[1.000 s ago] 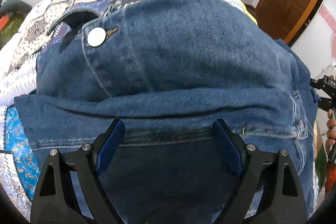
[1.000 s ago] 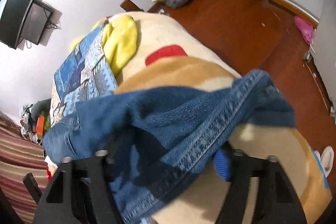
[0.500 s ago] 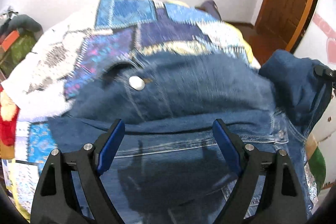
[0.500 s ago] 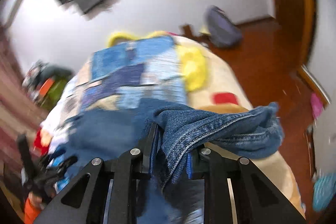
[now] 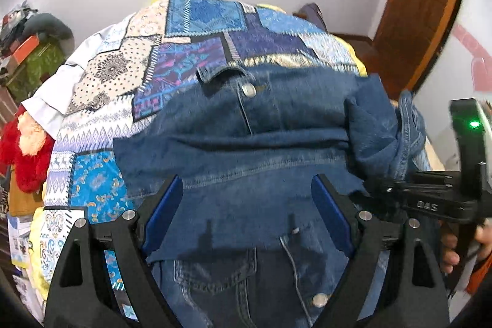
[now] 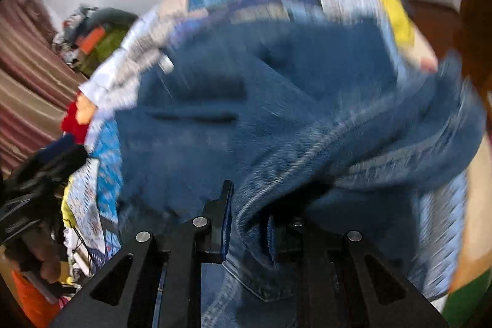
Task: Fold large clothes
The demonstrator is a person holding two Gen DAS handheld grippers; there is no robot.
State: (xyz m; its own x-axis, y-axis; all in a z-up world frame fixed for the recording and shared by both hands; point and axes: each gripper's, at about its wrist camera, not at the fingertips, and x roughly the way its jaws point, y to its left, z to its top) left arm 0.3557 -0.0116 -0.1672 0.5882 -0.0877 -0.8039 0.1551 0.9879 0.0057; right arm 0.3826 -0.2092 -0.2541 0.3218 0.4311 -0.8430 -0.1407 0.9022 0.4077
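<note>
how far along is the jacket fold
Partly done: one side of the denim jacket already lies folded across its front on the patchwork quilt. In hand: the right gripper is shut on a bunched sleeve. The left gripper is open, holding nothing. Left: lay that sleeve flat, then fold again.

The left wrist view is bright and evenly lit, with soft indoor light and no harsh glare. It is mostly sharp: the weave of the denim jacket point(image 5: 261, 143) and the patchwork quilt point(image 5: 190, 51) read clearly. Faint shadows of the jaws fall on the denim toward 6 o'clock. A small green light point(image 5: 475, 124) glows at 3 o'clock. Fisheye bending curves the wall and door frame, and dark vignetting fills the corners.

The right wrist view is heavily smeared by motion; denim and quilt streak into bands, worst toward 3 o'clock. Only the black jaws at 6 o'clock stay crisp.
</note>
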